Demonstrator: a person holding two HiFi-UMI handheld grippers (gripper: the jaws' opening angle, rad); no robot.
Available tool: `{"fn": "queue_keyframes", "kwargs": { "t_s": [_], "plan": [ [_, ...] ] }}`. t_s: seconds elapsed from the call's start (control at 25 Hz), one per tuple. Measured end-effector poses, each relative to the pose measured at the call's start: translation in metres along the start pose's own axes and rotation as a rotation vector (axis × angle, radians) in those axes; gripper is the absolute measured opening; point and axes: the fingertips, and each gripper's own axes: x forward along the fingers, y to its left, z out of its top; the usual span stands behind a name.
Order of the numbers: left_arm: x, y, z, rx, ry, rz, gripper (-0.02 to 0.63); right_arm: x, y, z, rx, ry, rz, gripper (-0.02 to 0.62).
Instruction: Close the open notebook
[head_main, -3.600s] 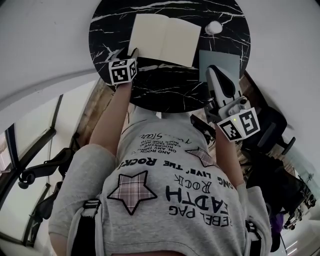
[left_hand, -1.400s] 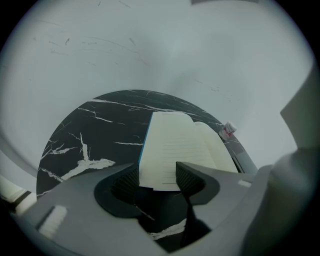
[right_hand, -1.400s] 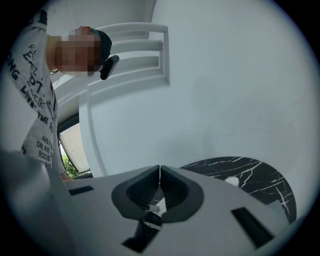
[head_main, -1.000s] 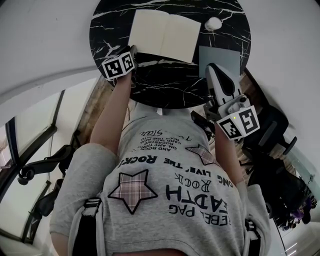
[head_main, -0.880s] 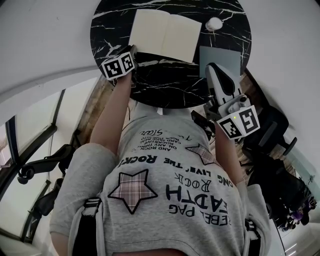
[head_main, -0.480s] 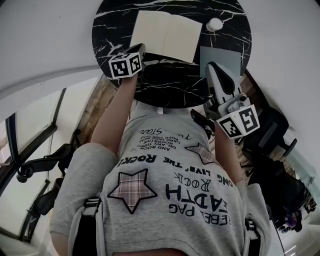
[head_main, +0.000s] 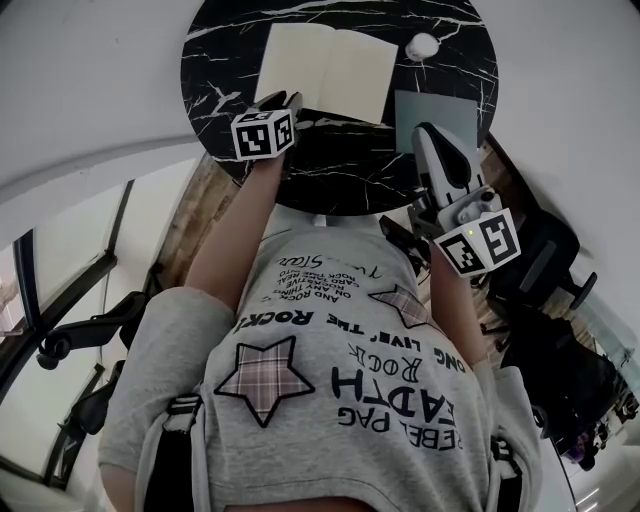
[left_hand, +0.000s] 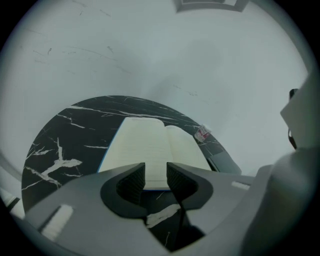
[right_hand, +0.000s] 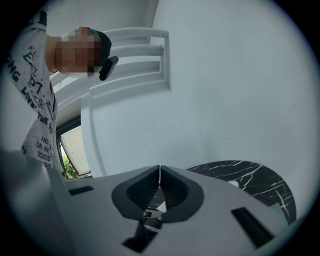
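The open notebook (head_main: 328, 70) lies flat on the round black marble table (head_main: 330, 180), cream pages up. It shows again in the left gripper view as the notebook (left_hand: 150, 150), blue cover edge at its left. My left gripper (head_main: 283, 100) hovers at the notebook's near edge, about under the left page. Its jaws (left_hand: 155, 172) have just been opening; the gap between the pads holds nothing, and the page edge shows beyond it. My right gripper (head_main: 428, 132) stays at the table's near right rim, its jaws (right_hand: 159, 172) shut and empty.
A small white crumpled object (head_main: 421, 45) lies past the notebook's right corner. A grey flat pad (head_main: 435, 115) sits at the table's right side, under the right gripper. An office chair (head_main: 540, 260) stands to the right of the person.
My left gripper has slid right along the notebook's near edge, from the left corner toward the middle, and rolled a little. The notebook and the right gripper have stayed put.
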Motion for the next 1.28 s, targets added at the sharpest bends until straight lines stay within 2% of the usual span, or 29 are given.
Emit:
{"fn": "queue_keyframes", "kwargs": {
  "t_s": [0.08,0.32,0.84,1.16,1.28],
  "plan": [
    [-0.003,0.011,-0.008,-0.045,0.012,0.045,0.150,0.000,0.001,-0.001,0.000,0.003,0.005,0.014],
    [-0.010,0.020,-0.029,-0.208,0.043,0.072,0.166,0.005,0.002,-0.002,0.004,0.007,0.025,0.014],
    [-0.002,0.021,-0.043,-0.517,0.055,0.010,0.164,0.006,0.002,0.001,-0.001,0.013,0.035,0.014],
    [0.001,0.013,-0.043,-0.629,0.040,-0.071,0.164,0.007,0.002,-0.001,0.004,0.013,0.034,0.014],
    [0.000,0.009,-0.038,-0.623,0.034,-0.107,0.164,0.006,0.003,-0.001,0.004,0.013,0.034,0.014]
  ]
}}
